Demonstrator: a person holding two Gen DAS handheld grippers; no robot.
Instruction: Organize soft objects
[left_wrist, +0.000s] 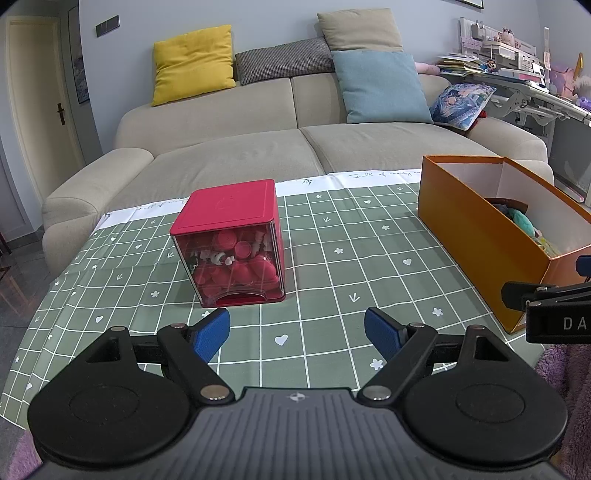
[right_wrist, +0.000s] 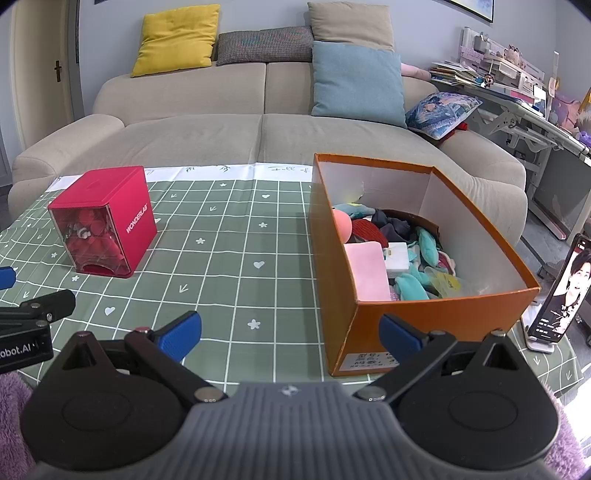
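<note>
where the soft toys (right_wrist: 413, 254) lie heaped, they fill the bottom of an orange box (right_wrist: 332, 266) that stands open on the right part of the worktop (right_wrist: 229, 258): teal plush pieces, a pink block, a white block, a red knitted piece and dark cloth, all below the rim. the box rests on a green checked cloth (left_wrist: 332, 258) with small white hearts and flowers. well apart to its left stands a red cube container (left_wrist: 231, 243) with a clear front, packed with red pieces. the left claw (left_wrist: 297, 330) hovers over bare cloth just in front of the cube, its blue pads spread wide and gripping nothing. the right claw (right_wrist: 290, 334) hangs at the near end of the orange box, likewise spread and empty. a phone (right_wrist: 567, 291) leans on a stand just right of the box. behind the worktop sits a beige sofa (left_wrist: 258, 147) with yellow, grey, tan and blue cushions.
</note>
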